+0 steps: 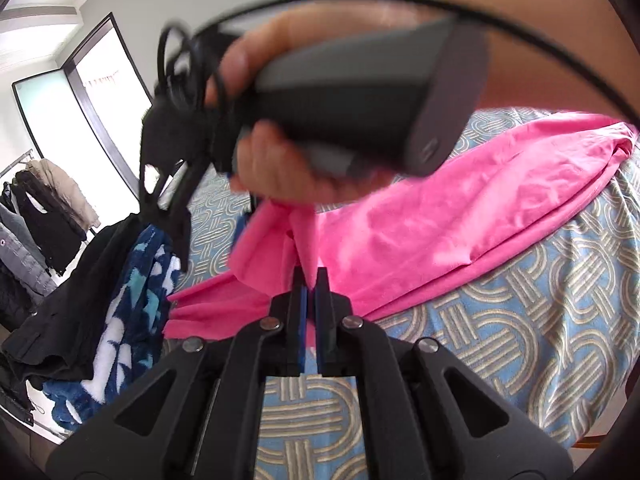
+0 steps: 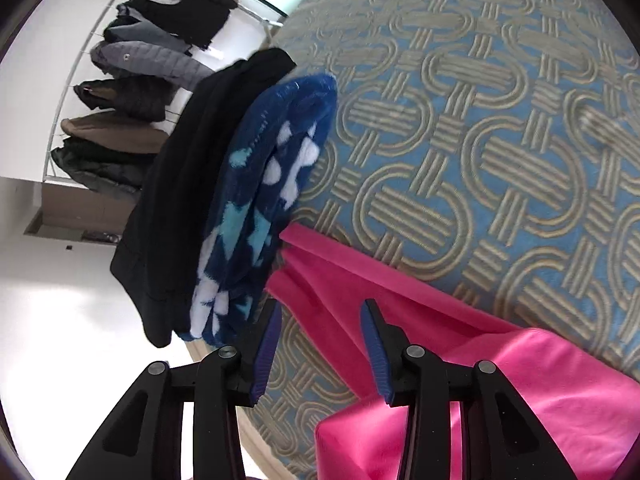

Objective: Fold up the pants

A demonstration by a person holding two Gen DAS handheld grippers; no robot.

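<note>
Left jaws clamped on pink pants (image 1: 420, 216)

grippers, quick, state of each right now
Left gripper: shut on the pink pants.
Right gripper: open, holding nothing, hovering over the pants' edge on the bed.

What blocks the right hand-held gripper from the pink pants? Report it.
Nothing visible does. The right hand-held gripper is open directly over the pink pants on the patterned bedspread; the blue fleece lies aside.
</note>
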